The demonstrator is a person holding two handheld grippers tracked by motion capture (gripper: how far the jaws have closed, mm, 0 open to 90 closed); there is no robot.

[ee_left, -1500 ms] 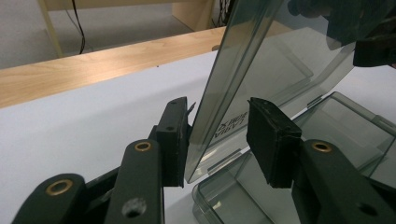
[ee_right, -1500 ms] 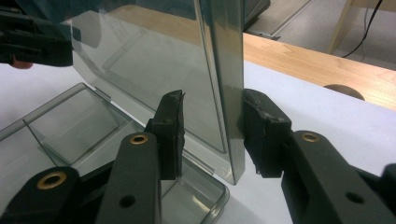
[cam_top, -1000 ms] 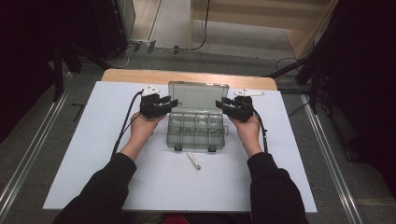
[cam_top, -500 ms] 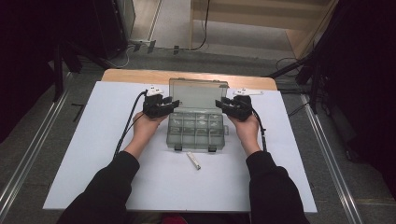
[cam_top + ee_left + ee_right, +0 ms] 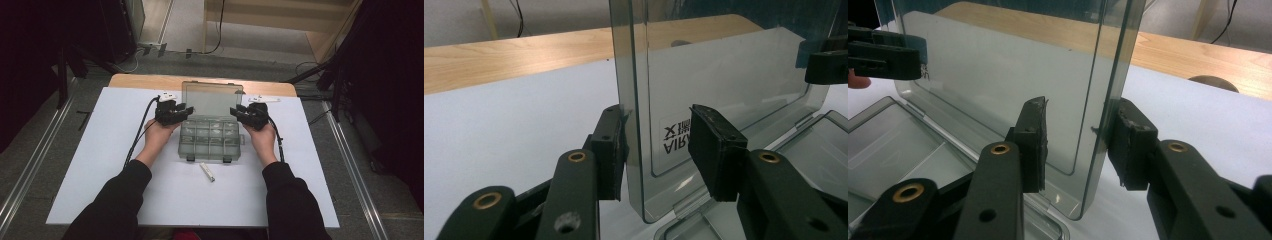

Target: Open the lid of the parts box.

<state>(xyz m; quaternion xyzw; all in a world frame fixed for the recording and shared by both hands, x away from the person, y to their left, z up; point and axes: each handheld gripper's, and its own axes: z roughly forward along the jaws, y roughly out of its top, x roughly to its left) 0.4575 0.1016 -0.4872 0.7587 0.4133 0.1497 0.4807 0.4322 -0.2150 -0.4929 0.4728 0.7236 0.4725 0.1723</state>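
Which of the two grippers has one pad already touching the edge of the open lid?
The left gripper: its outer pad lies against the lid edge. The right gripper straddles the opposite edge, and contact there cannot be told.

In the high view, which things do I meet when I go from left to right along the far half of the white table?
Left hand-held gripper → clear box lid → right hand-held gripper.

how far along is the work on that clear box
Done: the clear plastic compartment box is unlatched, its smoky see-through lid standing upright. In hand: the left gripper and right gripper each straddle a side edge of the lid, one pad touching, the other apart, so neither clamps it. Left: swinging the lid whichever way is intended. The small white tube lies untouched in front of the box.
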